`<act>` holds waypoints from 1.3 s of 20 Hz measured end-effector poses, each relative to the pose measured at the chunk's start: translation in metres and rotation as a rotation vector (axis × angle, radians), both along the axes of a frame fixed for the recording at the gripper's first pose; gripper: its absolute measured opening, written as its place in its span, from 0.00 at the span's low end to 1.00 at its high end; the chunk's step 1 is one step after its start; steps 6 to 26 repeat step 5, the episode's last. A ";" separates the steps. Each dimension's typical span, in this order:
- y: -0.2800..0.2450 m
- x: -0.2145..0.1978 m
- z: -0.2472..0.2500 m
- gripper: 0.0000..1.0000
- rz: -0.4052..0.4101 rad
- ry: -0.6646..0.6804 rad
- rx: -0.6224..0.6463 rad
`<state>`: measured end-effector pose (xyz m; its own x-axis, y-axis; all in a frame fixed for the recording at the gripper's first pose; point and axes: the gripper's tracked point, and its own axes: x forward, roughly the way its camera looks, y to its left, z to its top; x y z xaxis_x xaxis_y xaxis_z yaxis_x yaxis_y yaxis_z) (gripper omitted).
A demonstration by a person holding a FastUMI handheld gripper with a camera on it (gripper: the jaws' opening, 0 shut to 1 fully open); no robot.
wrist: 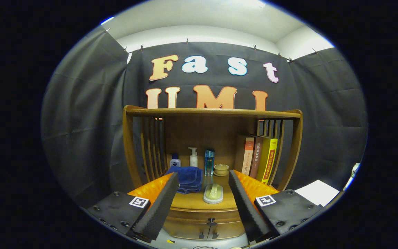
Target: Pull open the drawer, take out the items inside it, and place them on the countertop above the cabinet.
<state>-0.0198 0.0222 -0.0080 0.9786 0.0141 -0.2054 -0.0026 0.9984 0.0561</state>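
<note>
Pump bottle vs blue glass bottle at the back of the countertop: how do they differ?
The white plastic pump bottle is opaque with a pump spout on top; the tall translucent blue glass bottle has a flat, square top. The blue one stands taller and nearer the small ceramic lidded cup. Both stand upright on the wooden countertop, beyond the open gripper, untouched by its jaws.

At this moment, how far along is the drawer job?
Nothing looks done yet: the drawer under the countertop appears closed, its knob untouched. The gripper is empty, fingers open and apart, the knob ahead between them. Left: pull the drawer open, lift its items out, set them on the countertop.
</note>
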 end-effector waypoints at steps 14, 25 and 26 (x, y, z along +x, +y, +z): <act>0.003 0.001 -0.005 0.97 0.004 0.009 -0.005; 0.003 0.001 -0.005 0.97 0.004 0.009 -0.005; 0.003 0.001 -0.005 0.97 0.004 0.009 -0.005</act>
